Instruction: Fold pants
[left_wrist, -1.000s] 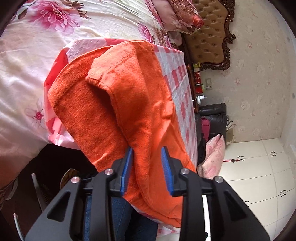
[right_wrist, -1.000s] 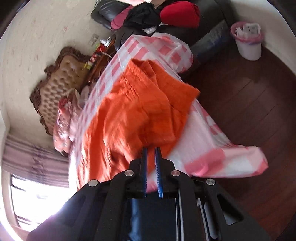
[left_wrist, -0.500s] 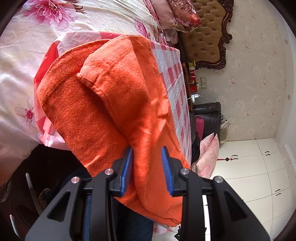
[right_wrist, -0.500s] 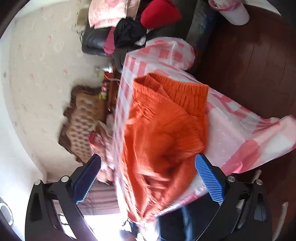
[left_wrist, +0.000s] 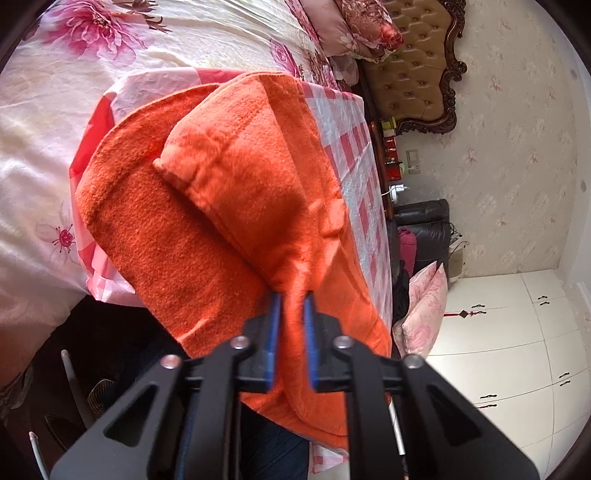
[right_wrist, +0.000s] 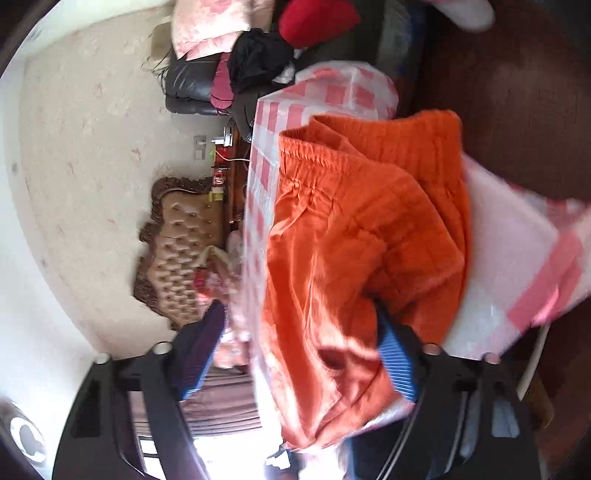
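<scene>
Two tongs work on the orange pants (left_wrist: 207, 206), which lie folded over on the pink checked cloth (left_wrist: 354, 147) covering the desk. Left tongs (left_wrist: 292, 295) are pinched tight on a fold of the pants. Right tongs (right_wrist: 301, 321), their jaws just narrowing, stand apart around the blurred pants, not pressing them.

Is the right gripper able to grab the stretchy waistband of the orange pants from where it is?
Probably not without moving. The right gripper has just been closing, its jaws still apart around the near fold of the orange pants. The waistband lies at the far end, uncovered, so it would have to travel forward over the cloth.
</scene>
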